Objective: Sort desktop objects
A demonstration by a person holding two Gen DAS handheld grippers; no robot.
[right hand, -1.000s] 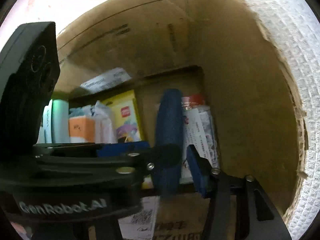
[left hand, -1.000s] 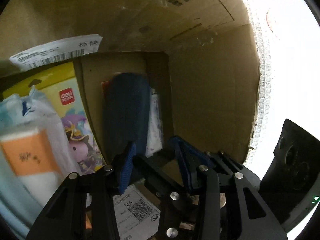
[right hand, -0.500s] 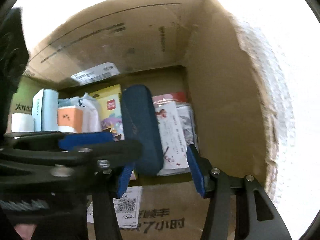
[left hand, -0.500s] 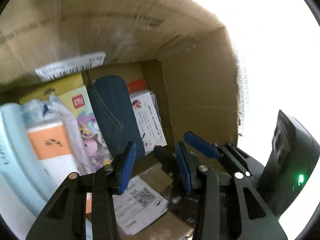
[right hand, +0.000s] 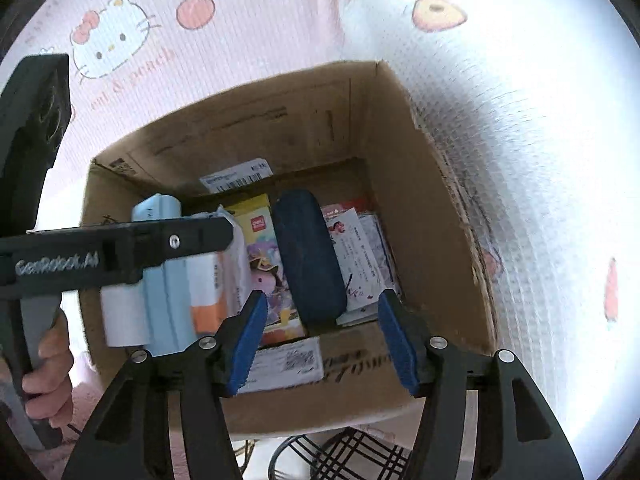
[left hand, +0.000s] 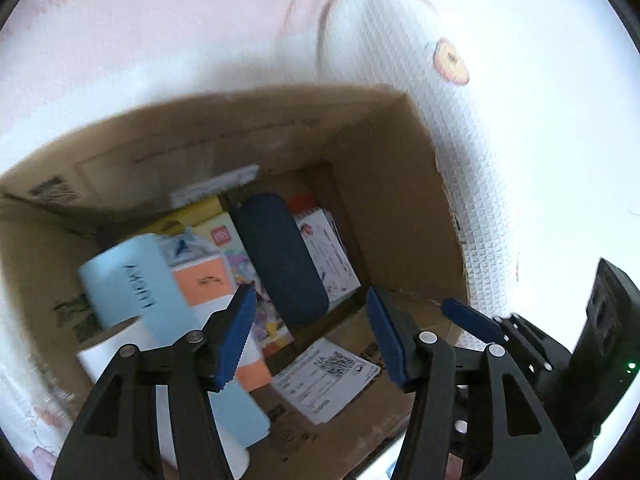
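A dark blue fabric case stands on edge in the cardboard box, between a yellow toy pack and white booklets. Above the box my left gripper hangs with its jaws opening and nothing between them. My right gripper is also above the box with jaws opening, and the case shows far below the gap, untouched. One finger of my left gripper crosses the right wrist view at the left.
A light blue box, an orange tissue pack and a white roll fill the box's left side. The tablecloth is pink and white with a cat print. A black wire rack lies below the box. A hand grips the left handle.
Both grippers have risen out of the box and their jaws have widened. The blue case, earlier close between the fingers, now stays down in the box, let go.
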